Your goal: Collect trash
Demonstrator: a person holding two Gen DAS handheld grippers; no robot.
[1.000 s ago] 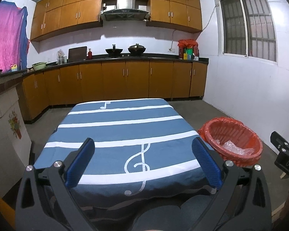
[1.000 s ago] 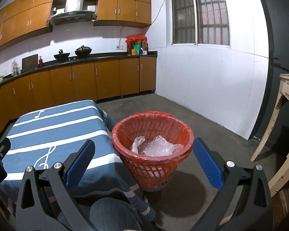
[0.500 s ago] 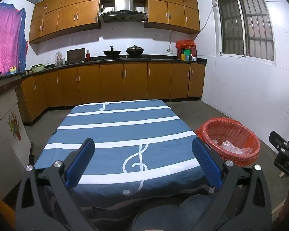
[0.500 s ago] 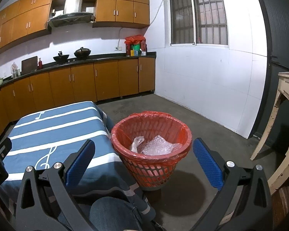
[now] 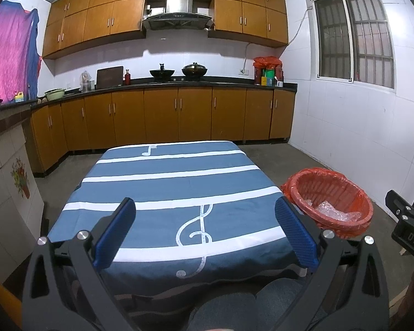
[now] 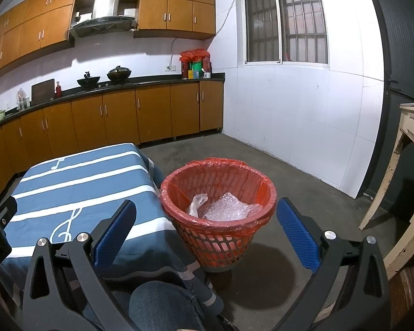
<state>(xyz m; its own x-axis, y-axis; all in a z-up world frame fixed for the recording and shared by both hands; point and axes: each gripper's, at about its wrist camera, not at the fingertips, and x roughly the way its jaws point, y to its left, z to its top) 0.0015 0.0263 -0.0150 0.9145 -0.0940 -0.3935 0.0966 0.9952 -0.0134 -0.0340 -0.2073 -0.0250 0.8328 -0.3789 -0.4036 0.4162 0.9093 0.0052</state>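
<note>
Both grippers spread wide and empty, trash already in the bin.

Left wrist: left gripper (image 5: 205, 231) jaws wide apart, nothing between, held over the near edge of the striped tablecloth (image 5: 162, 190); red basket (image 5: 357, 202) on the floor just right of the table, bubble wrap (image 5: 335, 212) inside.
Right wrist: right gripper (image 6: 207, 233) equally wide, empty, facing the basket (image 6: 220, 237); bubble wrap (image 6: 226, 207) and a clear plastic scrap (image 6: 197, 202) lie in it.

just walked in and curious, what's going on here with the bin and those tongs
A seated person holds two tongs, both open and empty. The left tongs point over the blue striped tablecloth; the right tongs face the red lined basket on the floor beside the table. Bubble wrap and clear plastic already lie inside it.
</note>
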